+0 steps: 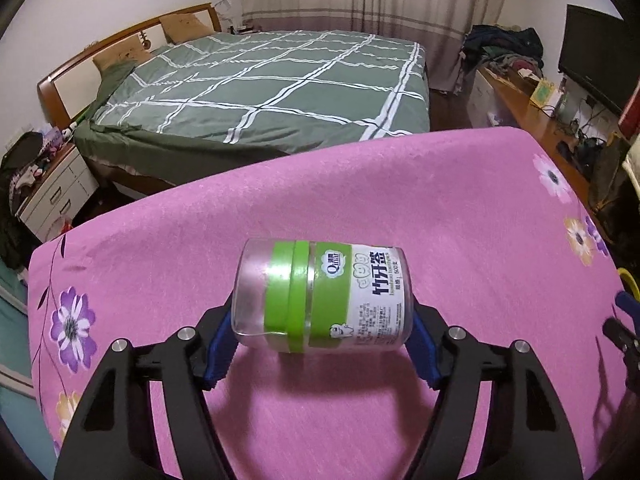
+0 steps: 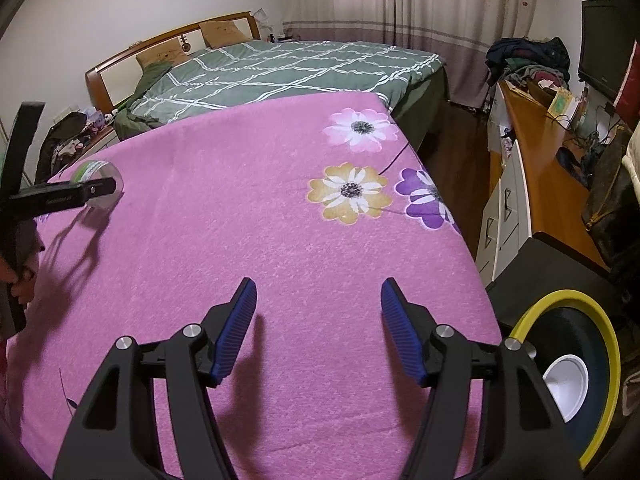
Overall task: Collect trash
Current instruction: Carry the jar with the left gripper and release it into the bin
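The left gripper [image 1: 320, 340] is clamping a clear toothpick jar [image 1: 320, 296] lying sideways mid-way across the pink flowered cloth [image 1: 440, 208], with bare cloth running wide to every edge. Its green-and-white label is reading "竹牙签" and "500". The right gripper [image 2: 318, 328] is hanging half-open and empty by the cloth's right edge, beside a yellow-rimmed bin [image 2: 600, 380].

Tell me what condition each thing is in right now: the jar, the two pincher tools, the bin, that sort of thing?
Toothpick jar: on its side on the pink cloth, lid on, looks empty.
Left gripper: closed on the jar, one pad at each end.
Right gripper: open, nothing between its pads.
Yellow-rimmed bin: open, beside the table, a white cup inside.
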